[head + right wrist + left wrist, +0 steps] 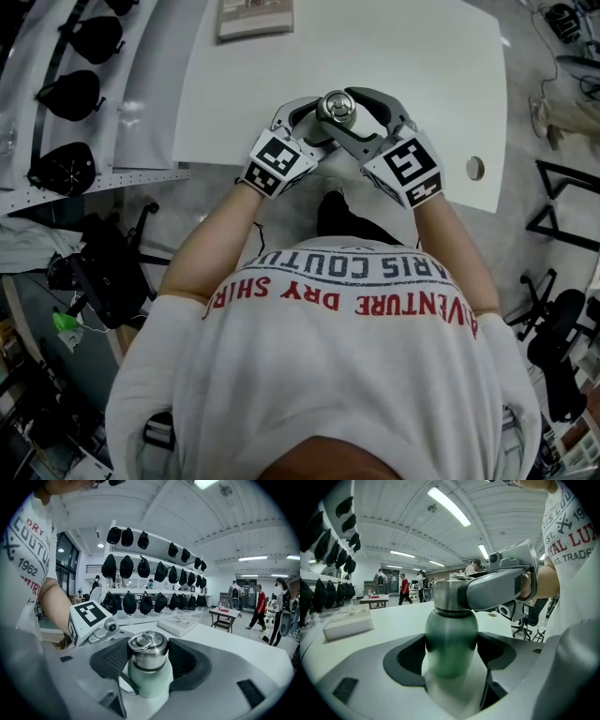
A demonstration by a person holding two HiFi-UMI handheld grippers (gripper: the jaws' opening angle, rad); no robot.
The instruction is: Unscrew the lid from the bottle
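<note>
- My left claw (451,652) pinches the upright bottle (451,630) body on the table (422,56).
- My right claw (145,657) grips the lid (147,649) directly above, axis vertical.

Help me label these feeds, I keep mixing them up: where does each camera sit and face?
Head view: on the person's head, facing steeply down at the table; shows forearms, left gripper and right gripper around the bottle.
Left gripper view: on the left gripper, looking along its jaws gripping the bottle's green body; right gripper and hand opposite.
Right gripper view: on the right gripper, looking along its jaws at the lid; left marker cube and forearm behind.
Shared: gripper views face each other across the bottle.
</note>
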